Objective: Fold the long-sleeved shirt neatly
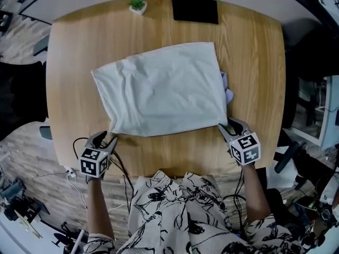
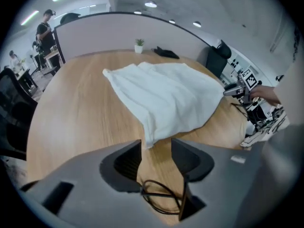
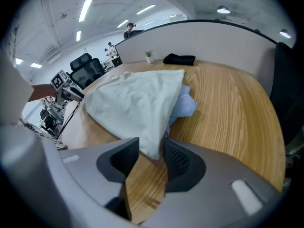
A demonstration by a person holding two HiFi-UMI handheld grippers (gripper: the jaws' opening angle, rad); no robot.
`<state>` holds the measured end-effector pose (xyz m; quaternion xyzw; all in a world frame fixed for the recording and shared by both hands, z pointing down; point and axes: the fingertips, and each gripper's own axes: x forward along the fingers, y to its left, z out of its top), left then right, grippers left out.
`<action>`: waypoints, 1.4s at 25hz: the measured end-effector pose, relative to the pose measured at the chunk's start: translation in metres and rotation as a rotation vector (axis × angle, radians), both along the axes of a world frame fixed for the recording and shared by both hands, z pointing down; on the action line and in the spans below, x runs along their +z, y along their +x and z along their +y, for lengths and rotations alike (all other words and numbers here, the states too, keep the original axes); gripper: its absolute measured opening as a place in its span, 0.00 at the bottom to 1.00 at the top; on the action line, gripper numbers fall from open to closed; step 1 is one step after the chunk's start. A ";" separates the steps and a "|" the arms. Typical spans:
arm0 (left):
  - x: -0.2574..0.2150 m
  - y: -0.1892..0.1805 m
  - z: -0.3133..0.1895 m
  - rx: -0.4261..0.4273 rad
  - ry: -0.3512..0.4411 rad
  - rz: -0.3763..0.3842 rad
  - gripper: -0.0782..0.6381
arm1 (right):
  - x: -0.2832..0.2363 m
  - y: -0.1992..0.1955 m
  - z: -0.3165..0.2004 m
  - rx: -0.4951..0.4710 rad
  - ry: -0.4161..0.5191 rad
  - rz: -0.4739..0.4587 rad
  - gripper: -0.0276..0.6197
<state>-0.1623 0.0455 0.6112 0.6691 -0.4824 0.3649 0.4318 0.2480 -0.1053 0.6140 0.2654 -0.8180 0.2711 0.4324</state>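
Folded shirt (image 1: 164, 89) lies mid-desk (image 1: 257, 78). Left hand-held gripper (image 1: 108, 138) and right hand-held gripper (image 1: 225, 127) both released, jaws apart around the shirt's near-edge corners.

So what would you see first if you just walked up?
A big white shirt lies folded in the middle of the wooden table. The left gripper and the right gripper sit at its two near corners, jaws open. A tiny green plant stands at the far edge.
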 end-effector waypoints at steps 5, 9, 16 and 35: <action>-0.069 0.038 -0.045 0.100 0.231 0.014 0.35 | -0.046 -0.022 -0.028 -0.038 0.170 -0.050 0.36; -0.044 0.071 -0.072 0.172 0.234 0.031 0.30 | -0.037 -0.066 -0.034 -0.144 0.174 -0.087 0.31; 0.002 0.059 -0.045 0.053 0.136 0.032 0.34 | 0.004 -0.067 -0.029 -0.163 0.083 -0.078 0.33; -0.259 0.030 -0.005 -0.287 0.903 -0.089 0.11 | -0.248 -0.015 -0.004 0.144 0.602 -0.543 0.05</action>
